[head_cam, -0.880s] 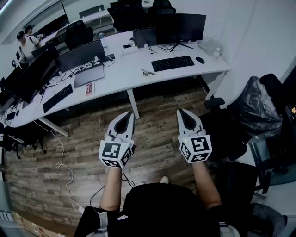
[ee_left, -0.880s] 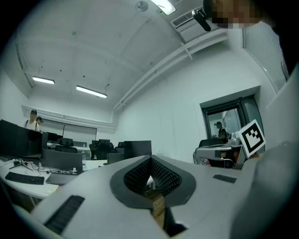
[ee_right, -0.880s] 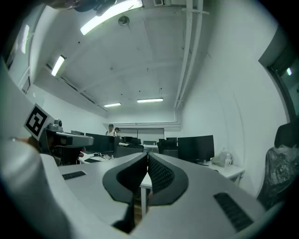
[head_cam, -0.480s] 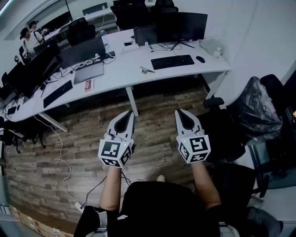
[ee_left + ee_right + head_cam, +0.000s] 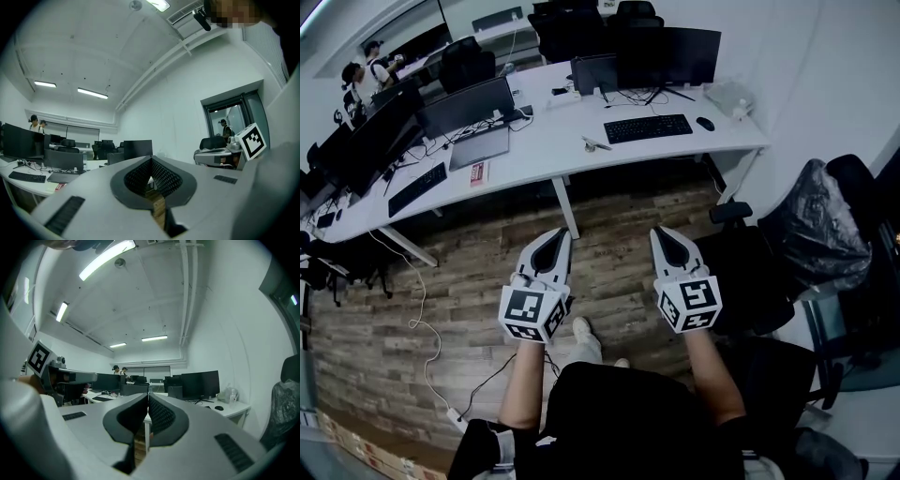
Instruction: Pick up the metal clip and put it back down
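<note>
Hovering short of desk (image 5: 546, 142): metal clip (image 5: 598, 143) well ahead, crosswise, approx midway btwn left gripper (image 5: 554, 235) & right gripper (image 5: 664, 232); both pressed together, empty.

item: metal clip (image 5: 598, 143) | look: small, slim, showing pale silver-grey (too small to make out its details) | pose: lying flat, slanting a little | place: resting on the white desk (image 5: 546, 142), sitting just left of the black keyboard (image 5: 649, 127), not touching it
</note>
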`<state>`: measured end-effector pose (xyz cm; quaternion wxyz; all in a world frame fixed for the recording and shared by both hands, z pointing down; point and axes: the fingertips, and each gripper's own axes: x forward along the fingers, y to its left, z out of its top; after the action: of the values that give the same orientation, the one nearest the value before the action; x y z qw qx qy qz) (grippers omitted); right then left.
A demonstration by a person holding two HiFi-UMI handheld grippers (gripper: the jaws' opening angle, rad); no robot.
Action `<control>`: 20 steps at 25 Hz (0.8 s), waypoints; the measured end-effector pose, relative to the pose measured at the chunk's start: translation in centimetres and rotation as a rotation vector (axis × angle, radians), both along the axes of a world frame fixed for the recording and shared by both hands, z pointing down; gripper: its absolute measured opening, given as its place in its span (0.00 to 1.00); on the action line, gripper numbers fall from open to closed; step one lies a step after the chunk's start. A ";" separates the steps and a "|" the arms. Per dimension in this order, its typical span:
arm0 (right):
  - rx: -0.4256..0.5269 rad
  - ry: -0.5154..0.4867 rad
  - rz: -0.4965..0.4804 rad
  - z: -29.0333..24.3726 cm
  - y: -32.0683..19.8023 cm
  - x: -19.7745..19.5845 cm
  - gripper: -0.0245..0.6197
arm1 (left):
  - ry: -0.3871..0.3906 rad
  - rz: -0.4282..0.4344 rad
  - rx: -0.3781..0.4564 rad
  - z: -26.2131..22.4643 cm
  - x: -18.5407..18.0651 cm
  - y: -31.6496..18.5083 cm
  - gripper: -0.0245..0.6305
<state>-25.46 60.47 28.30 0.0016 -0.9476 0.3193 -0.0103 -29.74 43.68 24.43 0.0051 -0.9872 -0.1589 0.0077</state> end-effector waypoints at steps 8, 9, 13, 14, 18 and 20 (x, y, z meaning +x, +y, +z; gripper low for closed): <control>-0.024 0.024 -0.012 0.2 -0.8 2.3 0.08 | 0.009 -0.015 -0.003 0.0 2.4 -0.6 0.06; -0.027 0.026 -0.013 0.2 -1.0 2.7 0.08 | 0.007 -0.016 -0.005 0.1 2.8 -0.8 0.06; -0.041 0.029 -0.020 0.5 -2.0 5.0 0.08 | 0.000 -0.018 -0.013 0.8 5.3 -1.6 0.06; -0.046 0.030 -0.019 0.5 -2.3 5.6 0.08 | -0.003 -0.018 -0.015 1.0 6.0 -1.9 0.06; -0.088 0.061 -0.008 0.5 -3.7 8.7 0.08 | -0.022 -0.022 -0.022 1.9 9.3 -3.3 0.06; -0.099 0.065 -0.009 0.6 -4.7 10.4 0.08 | -0.030 -0.022 -0.025 2.2 11.2 -4.1 0.06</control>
<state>-15.05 55.78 28.93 -0.0558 -0.9448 0.3228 0.0046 -18.55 39.55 26.65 -0.0095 -0.9889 -0.1481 -0.0050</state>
